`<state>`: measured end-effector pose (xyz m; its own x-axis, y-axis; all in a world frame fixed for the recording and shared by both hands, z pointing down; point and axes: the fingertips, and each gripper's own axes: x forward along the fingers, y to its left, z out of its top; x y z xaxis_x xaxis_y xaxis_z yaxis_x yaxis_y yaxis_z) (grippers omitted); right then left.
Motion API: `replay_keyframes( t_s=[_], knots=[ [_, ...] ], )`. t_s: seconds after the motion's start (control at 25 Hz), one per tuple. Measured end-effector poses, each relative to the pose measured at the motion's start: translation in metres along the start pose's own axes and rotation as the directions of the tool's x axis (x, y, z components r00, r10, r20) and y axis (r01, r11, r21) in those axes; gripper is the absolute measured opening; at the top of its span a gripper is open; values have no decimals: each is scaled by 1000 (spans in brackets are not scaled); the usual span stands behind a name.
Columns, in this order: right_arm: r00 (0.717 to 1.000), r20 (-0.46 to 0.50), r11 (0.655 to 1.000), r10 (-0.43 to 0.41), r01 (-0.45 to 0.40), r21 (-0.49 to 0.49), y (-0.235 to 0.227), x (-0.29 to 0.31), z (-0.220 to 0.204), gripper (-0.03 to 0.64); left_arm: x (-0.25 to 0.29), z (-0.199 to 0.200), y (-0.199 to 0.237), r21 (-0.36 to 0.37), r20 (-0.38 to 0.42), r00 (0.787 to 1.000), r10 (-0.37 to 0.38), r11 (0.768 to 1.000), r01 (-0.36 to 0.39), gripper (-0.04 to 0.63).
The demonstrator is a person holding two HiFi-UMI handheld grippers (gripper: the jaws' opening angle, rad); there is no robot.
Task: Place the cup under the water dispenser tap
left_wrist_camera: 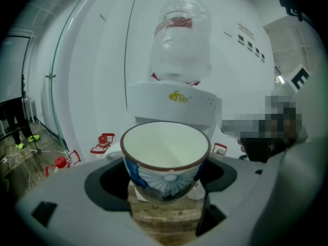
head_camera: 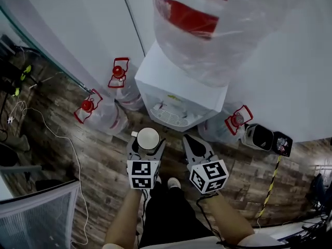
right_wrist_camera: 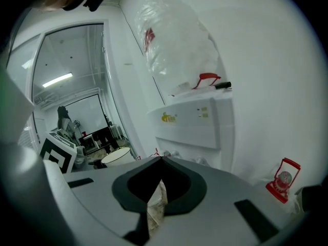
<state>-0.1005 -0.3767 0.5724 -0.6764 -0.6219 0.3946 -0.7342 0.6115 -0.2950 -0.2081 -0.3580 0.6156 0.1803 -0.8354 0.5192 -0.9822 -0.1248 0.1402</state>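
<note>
A white cup with a brown rim and blue flower pattern sits upright between the jaws of my left gripper, which is shut on it. It hangs above the wooden floor just in front of the white water dispenser. The dispenser's drip tray and tap recess lie a short way ahead. My right gripper is beside the left one, its jaws closed together with nothing between them. The dispenser front shows in the right gripper view, with the cup at left.
A large plastic-wrapped water bottle tops the dispenser. Spare bottles with red caps stand left of it, another and a black-and-white device to its right. Cables run over the floor at left. A mesh chair is at lower left.
</note>
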Motion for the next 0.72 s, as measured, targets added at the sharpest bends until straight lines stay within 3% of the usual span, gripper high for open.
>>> replay_keyframes(
  t_s=[0.32,0.72],
  knots=[
    [999,3,999,-43,43,29,-33,42,-63,20,68,-47,15,43,-2,999,-33,999,33,433],
    [999,20,999,-43,43,19,-49,93,-109,20,138,-85,40,64,-5,999,-41,997,41,433]
  ],
)
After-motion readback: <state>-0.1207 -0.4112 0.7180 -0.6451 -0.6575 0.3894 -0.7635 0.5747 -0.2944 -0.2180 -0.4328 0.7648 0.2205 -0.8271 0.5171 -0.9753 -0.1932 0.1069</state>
